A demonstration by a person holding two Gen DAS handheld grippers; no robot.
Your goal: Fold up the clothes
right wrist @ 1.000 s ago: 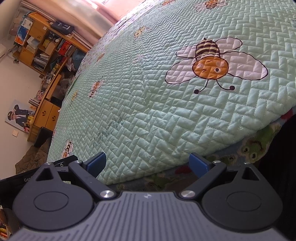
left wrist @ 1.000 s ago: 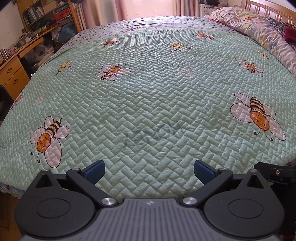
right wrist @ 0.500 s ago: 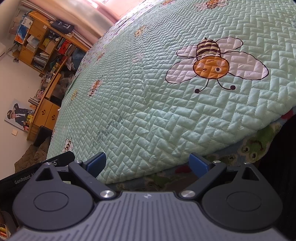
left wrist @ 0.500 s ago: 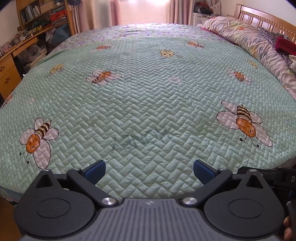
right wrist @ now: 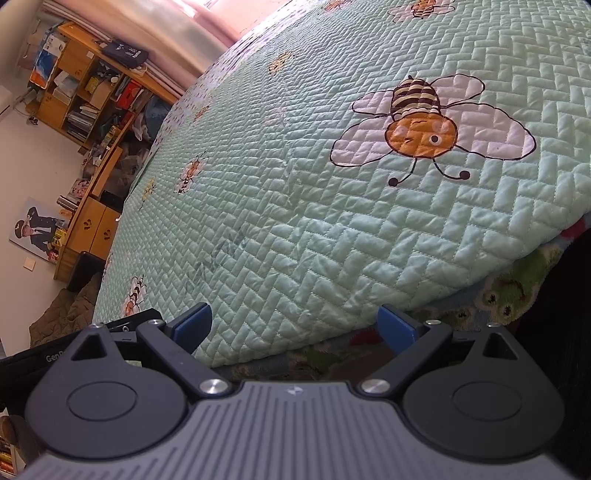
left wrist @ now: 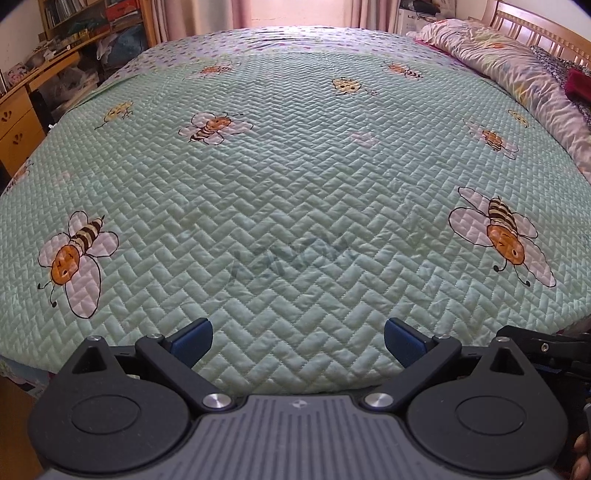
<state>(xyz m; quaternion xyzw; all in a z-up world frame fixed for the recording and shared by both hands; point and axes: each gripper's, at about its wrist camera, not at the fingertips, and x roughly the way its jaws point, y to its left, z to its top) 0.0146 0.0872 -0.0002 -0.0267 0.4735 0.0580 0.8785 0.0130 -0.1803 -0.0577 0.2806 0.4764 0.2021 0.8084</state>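
Observation:
No garment shows in either view. A mint-green quilted bedspread (left wrist: 295, 177) printed with bees covers the bed and fills both views; it appears again in the right wrist view (right wrist: 332, 206). My left gripper (left wrist: 297, 341) hovers open over the bed's near edge, nothing between its blue pads. My right gripper (right wrist: 295, 326) is open too, held tilted at the bed's near edge, with nothing in it. The right gripper's black body (left wrist: 546, 347) pokes into the left wrist view at the lower right.
A rolled floral duvet (left wrist: 517, 70) and a wooden headboard (left wrist: 539, 26) lie along the bed's right side. A wooden desk and bookshelves (right wrist: 92, 122) stand left of the bed. A frog-print sheet (right wrist: 506, 291) hangs below the bedspread's edge.
The left wrist view has swung slightly and risen, so the bed's far end and headboard show more. The right gripper has barely moved. Both stay open.

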